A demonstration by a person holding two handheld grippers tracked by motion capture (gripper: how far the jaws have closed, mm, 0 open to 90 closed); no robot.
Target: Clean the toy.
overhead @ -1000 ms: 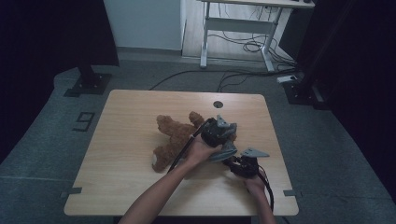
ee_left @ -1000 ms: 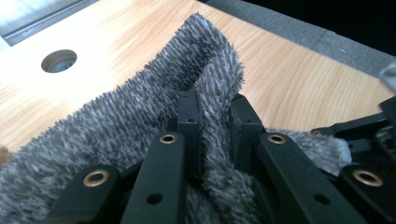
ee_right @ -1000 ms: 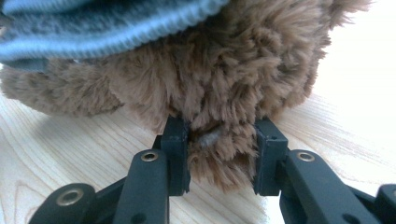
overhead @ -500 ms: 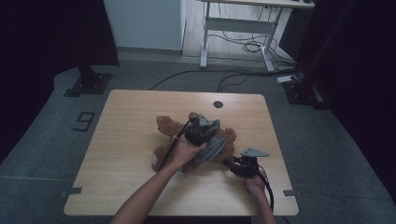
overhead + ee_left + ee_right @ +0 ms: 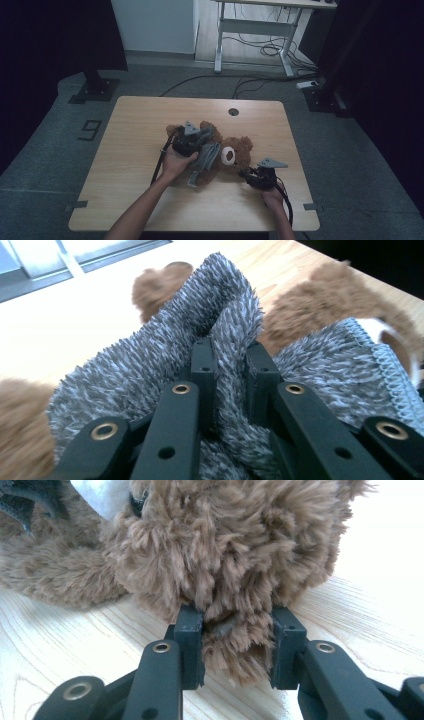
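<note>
Change: since the earlier frames your left claw (image 5: 192,141) has moved from the right part of the bear (image 5: 235,152) to its left part, and it carried the grey cloth (image 5: 205,160) with it; your right claw (image 5: 250,176) has stayed near the front right of the desk (image 5: 140,120).
Left claw: your jaws are closed on a fold of the cloth. In the left gripper view the fold (image 5: 227,345) stands up between the two black jaws and spreads out on both sides of them.
Right claw: your jaws grip a tuft of brown fur at the edge of the bear. In the right gripper view the tuft (image 5: 235,645) sits between the jaws, low over the wood, and the jaws are not fully together because the fur is thick.
Bear: it lies in the middle of the desk, a little to the right, with its white muzzle (image 5: 228,155) turned up. Its head is on the side of your right claw. Brown parts of it (image 5: 160,287) show behind the cloth in the left gripper view.
Cloth: it is grey, fuzzy, with a stitched hem. It lies over the body of the bear, and one strip of it hangs toward the front edge of the desk.
Hands: your left hand (image 5: 175,162) holds its gripper just beside the bear; your right hand (image 5: 272,195) is near the front edge.
Desk: light wood, with a small round hole (image 5: 233,111) near the far edge.
</note>
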